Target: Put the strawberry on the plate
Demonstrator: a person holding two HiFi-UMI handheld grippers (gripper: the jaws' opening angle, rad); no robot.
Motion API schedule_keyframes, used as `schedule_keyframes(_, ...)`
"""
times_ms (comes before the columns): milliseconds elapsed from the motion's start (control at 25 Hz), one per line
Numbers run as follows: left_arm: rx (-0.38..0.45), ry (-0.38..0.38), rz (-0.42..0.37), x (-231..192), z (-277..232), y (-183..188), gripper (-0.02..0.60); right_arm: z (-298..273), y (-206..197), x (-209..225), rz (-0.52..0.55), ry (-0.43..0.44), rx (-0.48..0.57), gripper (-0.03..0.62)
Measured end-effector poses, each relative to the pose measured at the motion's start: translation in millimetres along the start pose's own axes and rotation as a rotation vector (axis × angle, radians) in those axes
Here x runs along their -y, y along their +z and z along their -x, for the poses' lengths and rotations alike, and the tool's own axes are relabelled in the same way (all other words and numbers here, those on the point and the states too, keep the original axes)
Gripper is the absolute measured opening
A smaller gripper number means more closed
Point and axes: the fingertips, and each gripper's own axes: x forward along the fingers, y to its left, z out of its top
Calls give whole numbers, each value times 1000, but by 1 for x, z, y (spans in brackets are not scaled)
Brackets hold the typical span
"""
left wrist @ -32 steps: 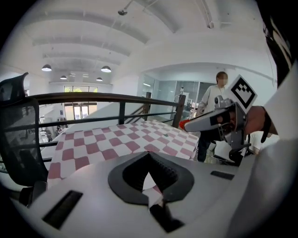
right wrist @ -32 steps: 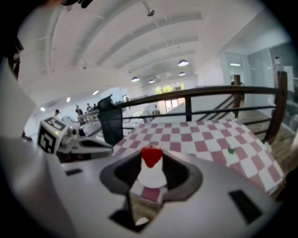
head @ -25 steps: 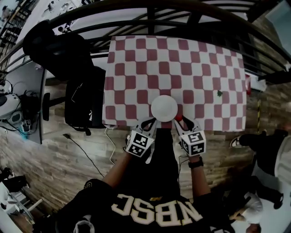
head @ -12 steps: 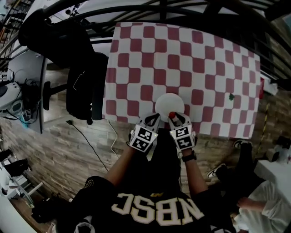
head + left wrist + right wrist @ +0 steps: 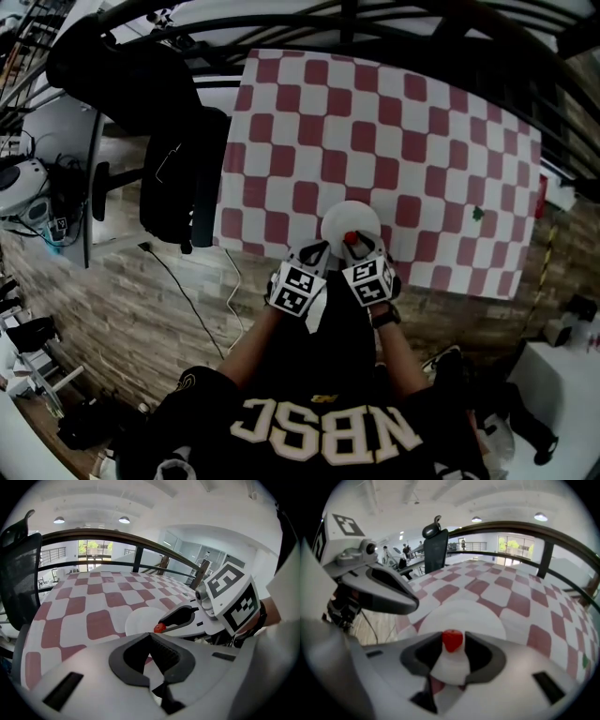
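**Head view.** I saw the right tool (image 5: 353, 241) reaching over the near rim of the white plate (image 5: 349, 214), which sat close to the near edge of the bench (image 5: 375, 141) with its red-and-white checked cloth. The strawberry (image 5: 351, 238) showed as a red spot at the tool's tip, over the plate's near part. The left tool (image 5: 314, 251) lay just beside it, at the plate's near-left rim. I judged it parked there to keep out of the way, since it had no part in the carry. A black office chair (image 5: 178, 178) stood off the bench's left side.

**Left gripper view.** The left tool's jaws were pressed together at their tips, with nothing between them. Beyond them the right tool reached in from the right, the strawberry (image 5: 160, 628) at its tip, just above the plate (image 5: 138, 618). I could not tell whether the fruit touched it.

**Right gripper view.** The right tool's jaws pinched the strawberry (image 5: 452, 640) by its sides, near their tips. That kept the fruit clear below for setting down. The plate's white face (image 5: 464, 613) filled the gap under and ahead of the jaws. I judged the carry nearly complete, with the lowering and release left to do.
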Motion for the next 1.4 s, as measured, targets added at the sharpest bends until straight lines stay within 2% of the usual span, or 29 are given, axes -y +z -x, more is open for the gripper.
schedule_keyframes(200,26,14,13,-11,6,18,5,16,27,17,24,-51,66,155)
schedule_keyframes(360,83,15,-5,-15,22,50,5,44,51,18,-4,-73,107,155)
schedule_keyframes(480,148,16,-27,-18,38,81,6,72,79,19,-33,-102,183,155)
schedule_keyframes(600,230,20,-29,-18,60,110,5,109,111,21,-95,-157,301,155)
schedule_keyframes(680,289,29,-25,-19,79,128,5,141,134,26,-140,-227,406,155)
schedule_keyframes(840,453,33,-23,-15,124,178,6,210,179,32,-195,-330,640,146)
schedule_keyframes(920,529,35,-54,-4,149,197,6,240,191,22,-197,-339,728,116)
schedule_keyframes(1000,599,44,-121,9,173,212,6,263,196,9,-185,-343,787,56)
schedule_keyframes(1080,671,42,-178,22,194,226,6,279,201,-2,-177,-350,834,38)
schedule_keyframes(1160,735,24,-192,33,210,239,6,291,206,-10,-177,-358,872,27)
schedule_keyframes(1240,769,13,-193,43,220,244,6,300,207,-18,-179,-362,893,20)
schedule_keyframes(1400,777,33,-233,59,228,240,6,307,201,-30,-210,-356,910,18)
